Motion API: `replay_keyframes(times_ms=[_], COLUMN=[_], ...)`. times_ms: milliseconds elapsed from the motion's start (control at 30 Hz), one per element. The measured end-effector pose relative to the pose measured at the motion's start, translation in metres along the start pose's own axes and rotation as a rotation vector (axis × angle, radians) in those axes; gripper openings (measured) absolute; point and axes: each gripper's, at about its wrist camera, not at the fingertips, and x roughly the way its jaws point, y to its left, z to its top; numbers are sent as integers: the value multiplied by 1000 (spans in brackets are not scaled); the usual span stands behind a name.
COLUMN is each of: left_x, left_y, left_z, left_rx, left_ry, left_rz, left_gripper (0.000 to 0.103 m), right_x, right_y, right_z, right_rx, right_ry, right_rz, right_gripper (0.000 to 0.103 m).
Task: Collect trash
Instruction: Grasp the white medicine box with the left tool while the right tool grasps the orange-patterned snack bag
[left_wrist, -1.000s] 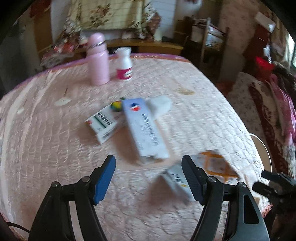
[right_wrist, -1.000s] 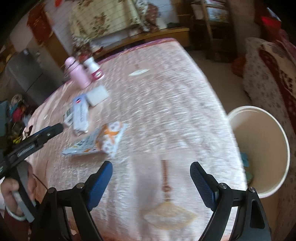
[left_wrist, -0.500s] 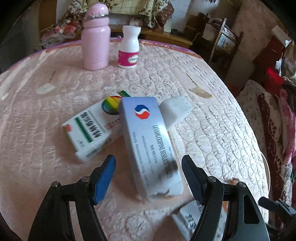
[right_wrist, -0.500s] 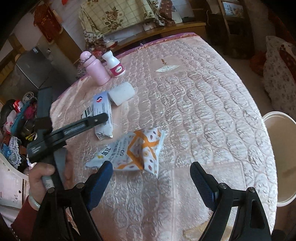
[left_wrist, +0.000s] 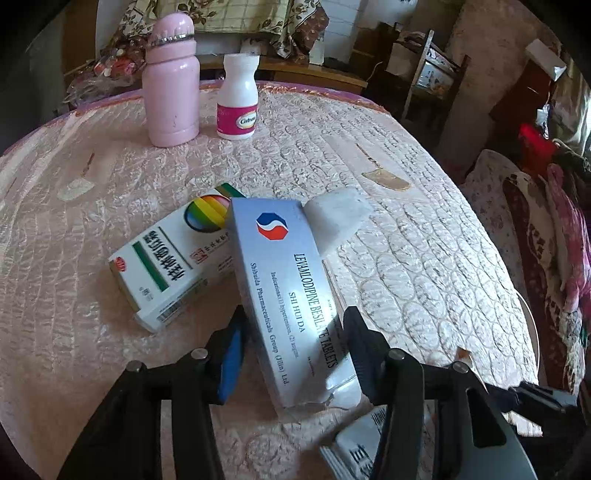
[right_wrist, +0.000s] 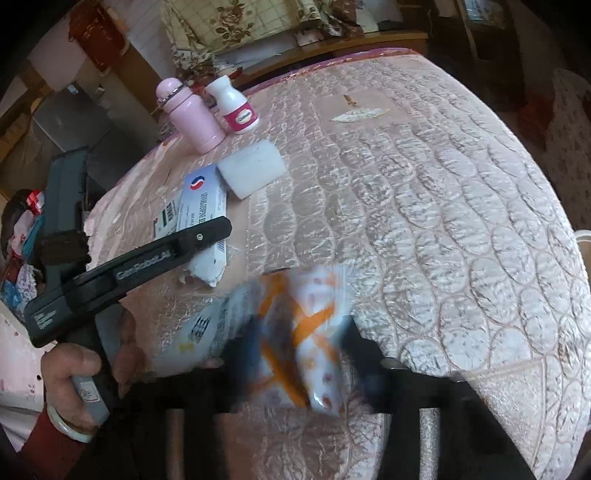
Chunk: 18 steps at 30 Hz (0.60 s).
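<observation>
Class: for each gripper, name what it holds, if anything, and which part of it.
Left gripper: closing around the near end of the silver tablet box; contact unclear. Right gripper: closing around the middle of the orange-patterned wrapper; blur hides any grip.

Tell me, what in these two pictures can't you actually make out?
- Right wrist view: the right gripper and the orange-and-white wrapper between its closing jaws are smeared by motion blur; contact is unclear.
- Left wrist view: the silver tablet box hides part of the white-and-green box and grey block.
- Left wrist view: the left gripper, closing, covers the box's sides.
- Left wrist view: the wrapper is cut off at the bottom edge.
</observation>
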Motion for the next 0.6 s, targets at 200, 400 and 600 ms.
replay_keyframes(times_ms=[200, 400, 600], left_x=[-23, -19, -25], left_y=[-5, -8, -2], left_z=[-8, -20, -22], left_rx=[47, 63, 58], left_ry=[20, 67, 59], left_rz=[-23, -28, -31], left_gripper=[19, 19, 19], right_x=[-17, -25, -65], right_y=[1, -17, -26], right_z=[5, 23, 10], right_rx=[-80, -37, 20], right_ry=[-3, -22, -94], right_rz=[-19, -100, -118], right_gripper=[37, 52, 65])
